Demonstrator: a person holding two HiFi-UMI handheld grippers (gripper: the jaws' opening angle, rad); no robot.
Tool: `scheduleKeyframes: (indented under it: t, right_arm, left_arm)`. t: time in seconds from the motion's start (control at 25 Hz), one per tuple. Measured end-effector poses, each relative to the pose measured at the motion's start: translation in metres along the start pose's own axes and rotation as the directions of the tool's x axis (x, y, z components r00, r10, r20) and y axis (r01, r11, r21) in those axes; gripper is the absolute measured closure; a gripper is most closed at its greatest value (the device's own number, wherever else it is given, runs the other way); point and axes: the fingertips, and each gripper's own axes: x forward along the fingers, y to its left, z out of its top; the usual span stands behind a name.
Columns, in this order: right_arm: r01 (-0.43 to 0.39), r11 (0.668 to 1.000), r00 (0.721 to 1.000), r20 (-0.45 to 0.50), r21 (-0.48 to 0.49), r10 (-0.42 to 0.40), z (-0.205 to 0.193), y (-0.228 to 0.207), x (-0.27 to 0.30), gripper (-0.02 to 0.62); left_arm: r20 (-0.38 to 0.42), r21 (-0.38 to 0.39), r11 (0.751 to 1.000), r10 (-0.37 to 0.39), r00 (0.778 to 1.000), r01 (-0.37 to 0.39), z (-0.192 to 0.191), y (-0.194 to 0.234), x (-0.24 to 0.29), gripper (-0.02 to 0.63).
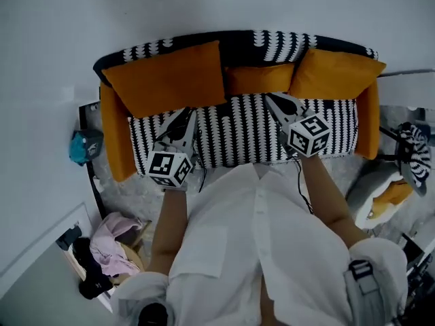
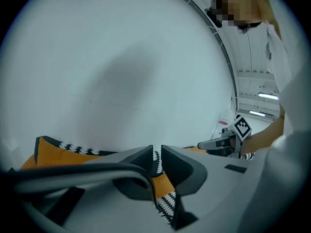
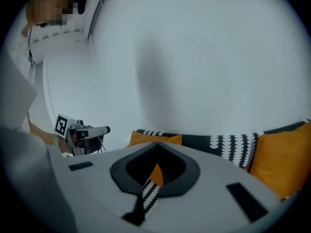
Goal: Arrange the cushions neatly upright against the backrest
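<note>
The sofa has a black-and-white patterned backrest [image 1: 265, 45] and seat [image 1: 238, 131]. Three orange cushions lean on the backrest: a large one at the left [image 1: 166, 77], a small one in the middle [image 1: 258, 79] and one at the right [image 1: 336, 73]. My left gripper [image 1: 185, 117] hovers over the seat's left part, below the large cushion. Its jaws stand a narrow slit apart with nothing in them [image 2: 156, 152]. My right gripper [image 1: 273, 100] is above the seat near the middle cushion. Its tips meet, empty [image 3: 156, 145]. Neither gripper touches a cushion.
Orange armrests [image 1: 112, 138] close off both ends of the sofa. A teal object [image 1: 85, 145] and a heap of clothes [image 1: 112, 246] lie on the floor at the left. A striped item [image 1: 414, 148] and an orange one [image 1: 391, 195] sit at the right. A white wall [image 2: 121, 57] rises behind.
</note>
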Motion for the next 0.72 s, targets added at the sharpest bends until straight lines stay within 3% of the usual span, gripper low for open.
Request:
scheduleKeyframes:
  t: [0.16,0.32,0.56,0.72]
  right_arm:
    - [0.054,0.995,0.995,0.078,0.078,-0.06,-0.005,-0.008,-0.044,0.586]
    - [0.116,0.987,0.99,0.073,0.111,-0.125,-0.025,-0.024,-0.092,0.588]
    - [0.1,0.99,0.988,0.104,0.1,-0.111,-0.028,-0.037,-0.137,0.588]
    - [0.053,0.999,0.992,0.112,-0.006,-0.052,-0.008,-0.045,-0.144,0.589]
  left_arm:
    - [0.041,0.004,0.991,-0.135,0.99,0.135,-0.006,-0.056,0.023,0.584]
    - [0.041,0.034,0.976,-0.216,0.976,0.215,-0.015,-0.102,0.048,0.591]
    - [0.055,0.09,0.978,-0.194,0.979,0.189,-0.005,-0.144,0.035,0.591]
    - [0.073,0.109,0.986,-0.135,0.988,0.126,0.002,-0.162,0.029,0.591]
